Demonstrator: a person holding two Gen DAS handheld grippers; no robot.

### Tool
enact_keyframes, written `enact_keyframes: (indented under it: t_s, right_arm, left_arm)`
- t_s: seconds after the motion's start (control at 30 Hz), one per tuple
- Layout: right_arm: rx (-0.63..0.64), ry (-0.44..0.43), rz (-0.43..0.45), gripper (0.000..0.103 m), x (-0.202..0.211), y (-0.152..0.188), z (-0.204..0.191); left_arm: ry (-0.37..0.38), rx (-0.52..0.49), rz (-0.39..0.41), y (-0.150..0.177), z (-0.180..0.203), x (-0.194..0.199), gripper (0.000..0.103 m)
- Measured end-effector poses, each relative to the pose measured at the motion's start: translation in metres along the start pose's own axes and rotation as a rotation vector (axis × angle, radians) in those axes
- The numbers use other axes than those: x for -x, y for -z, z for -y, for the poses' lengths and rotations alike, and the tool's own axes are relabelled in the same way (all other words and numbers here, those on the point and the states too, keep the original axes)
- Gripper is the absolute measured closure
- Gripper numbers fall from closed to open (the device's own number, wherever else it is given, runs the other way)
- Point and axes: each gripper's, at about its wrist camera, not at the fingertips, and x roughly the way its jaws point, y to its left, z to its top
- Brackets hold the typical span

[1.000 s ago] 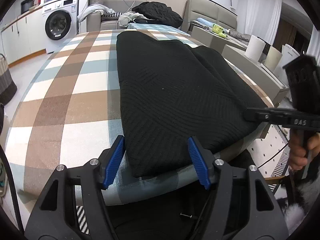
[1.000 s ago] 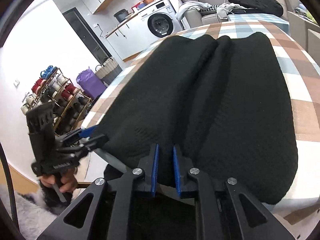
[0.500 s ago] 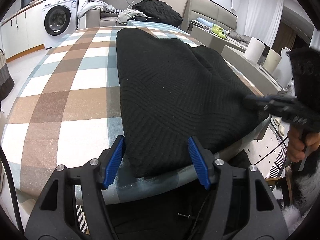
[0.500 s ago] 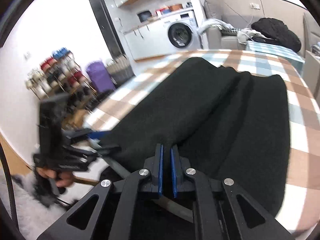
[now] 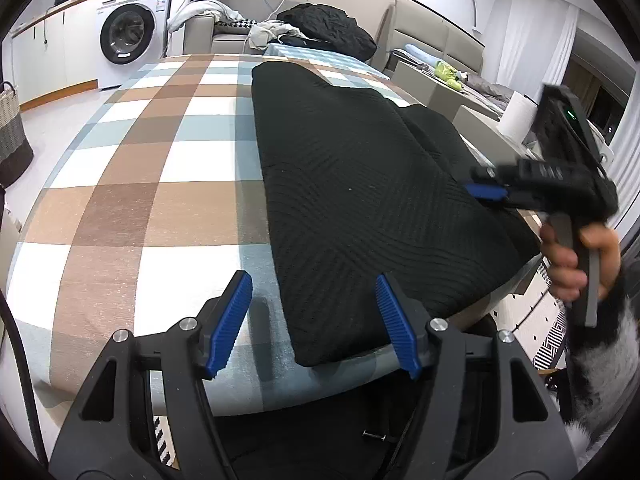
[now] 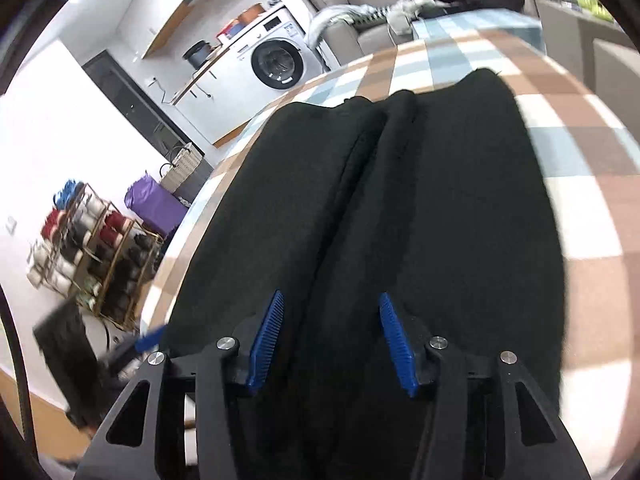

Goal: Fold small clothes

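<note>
A black ribbed knit garment (image 5: 360, 200) lies folded lengthwise on the checked tablecloth (image 5: 140, 200), with a crease running down its middle (image 6: 360, 184). My left gripper (image 5: 312, 318) is open at the table's near edge, and the garment's near corner lies between its blue pads untouched. My right gripper (image 6: 332, 338) hovers over the garment's near end, its jaws opening with only flat cloth below them. In the left wrist view the right gripper (image 5: 486, 191) sits at the garment's right edge, held by a hand (image 5: 576, 256). The left gripper (image 6: 150, 338) shows blurred at lower left.
A washing machine (image 5: 128, 36) and a sofa with a dark pile of clothes (image 5: 320, 28) stand beyond the table. A woven basket (image 5: 10, 132) sits on the floor at left. A shoe rack (image 6: 92, 256) and a purple bag (image 6: 154, 204) stand beside the table.
The right gripper's jaws went from shut to wide apart, and it shifted sideways over the garment. The left gripper stayed where it was, still open.
</note>
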Motion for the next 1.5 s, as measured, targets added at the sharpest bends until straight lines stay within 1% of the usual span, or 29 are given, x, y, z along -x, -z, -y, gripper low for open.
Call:
enact_keyframes:
  t_s: [0.03, 0.1, 0.17, 0.2, 0.23, 0.3, 0.33, 0.37, 0.47, 0.5, 0.57, 0.63, 0.67, 0.73, 0.77, 0.8, 0.83, 0.9, 0.97, 1.07, 1.17, 1.2, 1.23, 1.27, 1.3, 1.33, 1.4, 1.47, 1.5]
  right_arm:
    - [-0.005, -0.006, -0.003, 0.042, -0.004, -0.007, 0.0]
    - [0.006, 0.024, -0.002, 0.042, -0.016, -0.022, -0.004]
    - [0.044, 0.085, 0.005, 0.044, -0.029, -0.033, -0.012]
    - [0.067, 0.116, 0.012, 0.059, -0.035, -0.037, -0.017]
    - [0.09, 0.147, 0.014, 0.079, -0.042, -0.04, -0.019]
    - [0.122, 0.158, 0.008, 0.089, -0.047, -0.043, -0.025]
    - [0.145, 0.162, 0.029, 0.09, -0.042, -0.044, -0.03]
    - [0.175, 0.147, 0.076, 0.091, -0.029, -0.046, -0.038]
    - [0.186, 0.142, 0.122, 0.091, 0.003, -0.051, -0.042]
    - [0.178, 0.162, 0.125, 0.091, 0.008, -0.051, -0.037]
    - [0.157, 0.23, 0.104, 0.091, 0.007, -0.05, -0.022]
    - [0.117, 0.244, 0.053, 0.09, -0.002, -0.049, -0.005]
    - [0.091, 0.232, 0.034, 0.09, -0.006, -0.048, 0.003]
    - [0.027, 0.187, 0.008, 0.083, -0.009, -0.046, 0.017]
    - [0.0, 0.146, 0.006, 0.083, -0.005, -0.043, 0.024]
    - [-0.01, 0.119, 0.006, 0.08, -0.002, -0.04, 0.025]
    - [-0.015, 0.089, 0.002, 0.071, 0.004, -0.035, 0.027]
    - [-0.026, 0.04, 0.003, 0.06, 0.013, -0.021, 0.026]
    - [-0.007, -0.002, -0.008, 0.06, 0.022, -0.001, 0.016]
    - [0.015, -0.027, -0.016, 0.06, 0.026, 0.023, 0.008]
    - [0.058, -0.005, 0.021, 0.06, 0.031, 0.036, 0.0]
    - [0.071, 0.005, 0.03, 0.062, 0.032, 0.039, -0.002]
    - [0.082, 0.013, 0.039, 0.08, 0.032, 0.04, -0.004]
    - [0.1, -0.007, 0.066, 0.092, 0.036, 0.039, -0.007]
    - [0.111, -0.015, 0.092, 0.095, 0.043, 0.039, -0.009]
    - [0.123, -0.004, 0.113, 0.095, 0.049, 0.036, -0.012]
    - [0.121, 0.024, 0.08, 0.095, 0.044, 0.031, -0.008]
    - [0.082, 0.05, 0.022, 0.095, 0.033, 0.035, 0.004]
    - [0.07, 0.051, 0.01, 0.095, 0.031, 0.038, 0.007]
  left_arm:
    - [0.0, 0.002, -0.001, 0.0, 0.0, 0.0, 0.041]
    - [0.002, 0.008, -0.002, 0.0, -0.002, -0.001, 0.041]
    - [0.002, 0.009, -0.003, 0.0, -0.003, -0.002, 0.041]
    - [0.001, 0.01, -0.003, 0.0, -0.004, -0.002, 0.041]
    - [0.001, 0.013, -0.004, 0.0, -0.005, -0.002, 0.041]
    - [0.001, 0.023, -0.001, -0.001, -0.007, -0.002, 0.041]
    - [-0.003, 0.029, 0.003, -0.001, -0.008, -0.001, 0.041]
    - [-0.005, 0.036, 0.009, -0.002, -0.009, 0.0, 0.041]
    - [0.009, 0.054, 0.016, -0.004, -0.013, 0.003, 0.041]
    - [0.019, 0.058, 0.015, -0.005, -0.014, 0.002, 0.039]
    - [0.031, 0.063, 0.016, -0.005, -0.014, 0.001, 0.036]
    - [0.031, 0.062, 0.01, -0.006, -0.012, 0.001, 0.036]
    - [0.033, 0.058, 0.011, -0.006, -0.01, 0.001, 0.036]
    - [0.035, 0.055, 0.018, -0.008, -0.008, 0.003, 0.036]
    - [0.038, 0.057, 0.021, -0.008, -0.007, 0.004, 0.036]
    - [0.041, 0.059, 0.024, -0.009, -0.007, 0.004, 0.036]
    - [0.038, 0.062, 0.026, -0.01, -0.007, 0.004, 0.036]
    - [0.028, 0.062, 0.023, -0.011, -0.007, 0.002, 0.036]
    - [0.023, 0.057, 0.009, -0.011, -0.005, -0.002, 0.036]
    - [0.028, 0.041, -0.003, -0.008, -0.002, -0.005, 0.036]
    - [0.027, 0.041, -0.001, -0.006, -0.002, -0.004, 0.036]
    - [0.026, 0.047, 0.006, -0.007, -0.003, -0.003, 0.036]
    - [0.021, 0.055, 0.02, -0.007, -0.005, 0.0, 0.036]
    - [0.016, 0.063, 0.034, -0.008, -0.006, 0.002, 0.036]
    - [0.01, 0.068, 0.045, -0.009, -0.007, 0.004, 0.036]
    - [0.005, 0.067, 0.045, -0.01, -0.008, 0.005, 0.036]
    - [-0.014, 0.062, 0.036, -0.009, -0.009, 0.003, 0.036]
    - [-0.021, 0.055, 0.015, -0.007, -0.009, -0.002, 0.036]
    - [-0.025, 0.046, 0.005, -0.006, -0.008, -0.004, 0.036]
